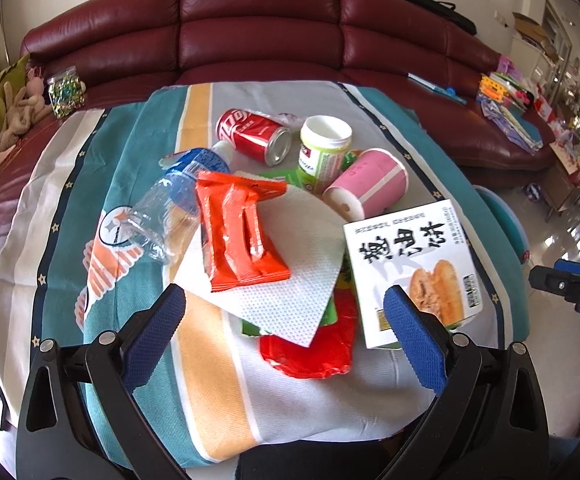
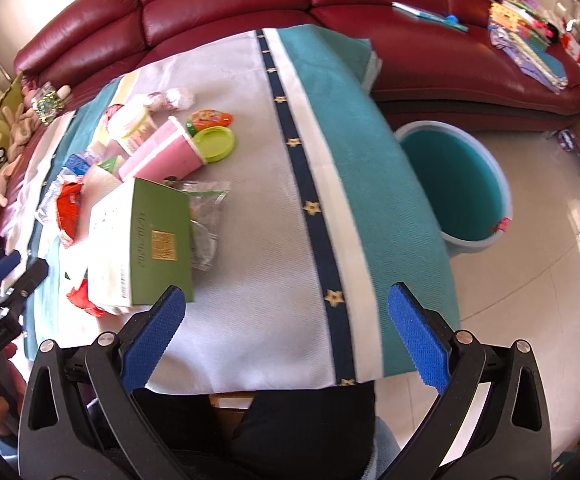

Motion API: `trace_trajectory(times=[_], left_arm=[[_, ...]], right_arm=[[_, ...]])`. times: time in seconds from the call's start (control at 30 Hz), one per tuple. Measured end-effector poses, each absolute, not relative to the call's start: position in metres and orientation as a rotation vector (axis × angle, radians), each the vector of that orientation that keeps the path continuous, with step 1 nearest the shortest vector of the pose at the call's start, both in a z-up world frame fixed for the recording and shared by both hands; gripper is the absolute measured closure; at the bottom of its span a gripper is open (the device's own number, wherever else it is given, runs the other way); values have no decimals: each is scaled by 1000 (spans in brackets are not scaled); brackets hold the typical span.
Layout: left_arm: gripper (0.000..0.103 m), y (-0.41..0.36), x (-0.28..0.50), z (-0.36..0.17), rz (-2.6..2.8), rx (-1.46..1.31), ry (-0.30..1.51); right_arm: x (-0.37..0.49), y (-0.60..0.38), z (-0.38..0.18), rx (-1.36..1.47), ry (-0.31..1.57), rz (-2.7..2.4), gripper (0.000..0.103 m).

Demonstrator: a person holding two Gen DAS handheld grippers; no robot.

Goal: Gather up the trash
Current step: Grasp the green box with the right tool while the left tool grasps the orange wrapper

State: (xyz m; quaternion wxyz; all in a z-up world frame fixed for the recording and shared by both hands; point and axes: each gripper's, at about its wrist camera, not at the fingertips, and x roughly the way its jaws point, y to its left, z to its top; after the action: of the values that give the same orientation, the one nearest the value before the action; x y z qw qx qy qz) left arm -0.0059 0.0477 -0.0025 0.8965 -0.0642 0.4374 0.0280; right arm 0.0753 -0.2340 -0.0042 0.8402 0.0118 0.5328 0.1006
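Behind a cloth-draped table (image 1: pixel 210 380) runs a red leather sofa (image 1: pixel 258 20). Your left gripper (image 1: pixel 286 312) hovers wide-fingered over the trash: orange wrapper (image 1: pixel 238 232) on a napkin (image 1: pixel 286 280), cola can (image 1: pixel 250 134), biscuit box (image 1: pixel 410 264). Your right gripper (image 2: pixel 286 316) spreads empty above bare cloth, teal bin (image 2: pixel 450 184) on the floor beside the table.

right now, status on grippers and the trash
Left gripper open, empty, over napkin. Right gripper open, empty. Trash pile untouched; bin open beside table, nothing in the way.
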Motion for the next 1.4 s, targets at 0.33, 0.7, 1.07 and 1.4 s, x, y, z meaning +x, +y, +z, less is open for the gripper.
trace_trajectory(times=[0.33, 0.7, 1.07, 1.4], left_arm=[[4, 79, -10, -40, 40, -194, 990], [4, 112, 27, -32, 17, -244, 986], [60, 107, 66, -44, -43, -263, 1014], [74, 106, 51, -29, -27, -230, 974]], right_arm=[[108, -175, -30, 51, 1249, 471, 6], [129, -139, -56, 66, 1327, 595, 6], [124, -127, -52, 75, 1309, 626, 24], [119, -120, -15, 35, 1233, 622, 41]])
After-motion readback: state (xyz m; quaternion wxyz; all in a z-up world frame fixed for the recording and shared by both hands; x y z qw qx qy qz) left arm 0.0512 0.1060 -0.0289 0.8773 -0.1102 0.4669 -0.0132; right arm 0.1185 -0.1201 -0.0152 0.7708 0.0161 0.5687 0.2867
